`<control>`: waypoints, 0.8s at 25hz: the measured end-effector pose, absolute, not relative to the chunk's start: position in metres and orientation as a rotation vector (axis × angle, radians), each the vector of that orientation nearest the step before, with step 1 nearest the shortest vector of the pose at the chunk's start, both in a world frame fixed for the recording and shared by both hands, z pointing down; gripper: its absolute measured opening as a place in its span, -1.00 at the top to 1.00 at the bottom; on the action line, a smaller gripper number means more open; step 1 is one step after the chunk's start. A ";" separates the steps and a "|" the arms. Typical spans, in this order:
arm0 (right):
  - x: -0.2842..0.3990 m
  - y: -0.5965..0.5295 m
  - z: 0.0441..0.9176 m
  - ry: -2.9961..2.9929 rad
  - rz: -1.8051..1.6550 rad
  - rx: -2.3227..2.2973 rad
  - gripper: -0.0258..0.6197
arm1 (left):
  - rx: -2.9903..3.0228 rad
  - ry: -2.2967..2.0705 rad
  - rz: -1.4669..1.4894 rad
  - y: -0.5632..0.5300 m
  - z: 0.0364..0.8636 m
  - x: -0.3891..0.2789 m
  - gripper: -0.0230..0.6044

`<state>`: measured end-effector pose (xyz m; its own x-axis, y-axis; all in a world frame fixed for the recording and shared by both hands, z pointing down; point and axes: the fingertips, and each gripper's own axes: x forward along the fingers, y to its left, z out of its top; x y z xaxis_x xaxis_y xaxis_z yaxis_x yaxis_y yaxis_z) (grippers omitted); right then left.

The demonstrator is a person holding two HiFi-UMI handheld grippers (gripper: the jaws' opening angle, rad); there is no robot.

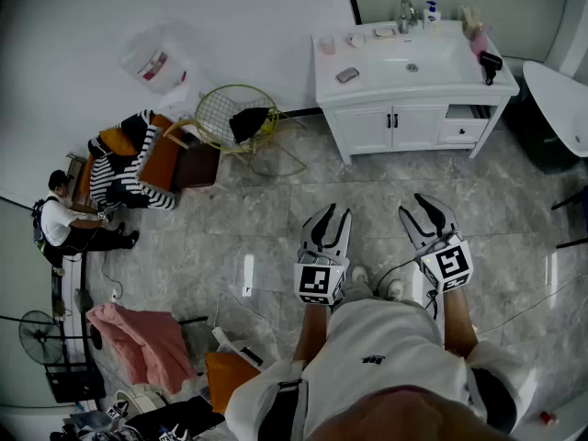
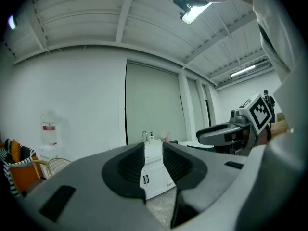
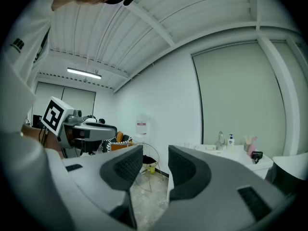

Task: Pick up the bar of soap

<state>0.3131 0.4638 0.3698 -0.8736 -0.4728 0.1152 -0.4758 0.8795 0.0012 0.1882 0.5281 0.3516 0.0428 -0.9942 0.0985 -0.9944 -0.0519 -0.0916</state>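
Fingers of the left gripper (image 1: 329, 211) and of the right gripper (image 1: 421, 211) stand released, with nothing between them. Both grippers are held side by side over the grey marbled floor (image 1: 276, 219), well apart from the white cabinet bench (image 1: 367, 90). Small grey oblong bar of soap (image 1: 347, 74) lies on the bench's left part, between the left edge and the sunken basin (image 1: 411, 62), toward the front edge. Chrome tap (image 1: 405, 12) stands at the back edge.

white vanity (image 1: 386, 122) against wall; wire basket (image 1: 216, 113) left of it; person (image 1: 60, 220) seated far left; pink cloth (image 1: 138, 333) on floor
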 end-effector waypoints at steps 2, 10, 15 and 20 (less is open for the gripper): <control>0.319 0.466 0.368 -2.942 0.047 0.739 0.36 | 2.270 -2.158 0.222 0.530 0.351 0.197 0.53; 0.330 0.458 0.371 -2.974 0.069 0.691 0.36 | 2.267 -2.171 0.244 0.520 0.356 0.218 0.53; 0.319 0.446 0.371 -2.990 0.062 0.663 0.36 | 2.266 -2.177 0.251 0.509 0.356 0.212 0.53; 0.300 0.431 0.377 -2.968 0.076 0.670 0.36 | 2.268 -2.169 0.238 0.495 0.361 0.194 0.53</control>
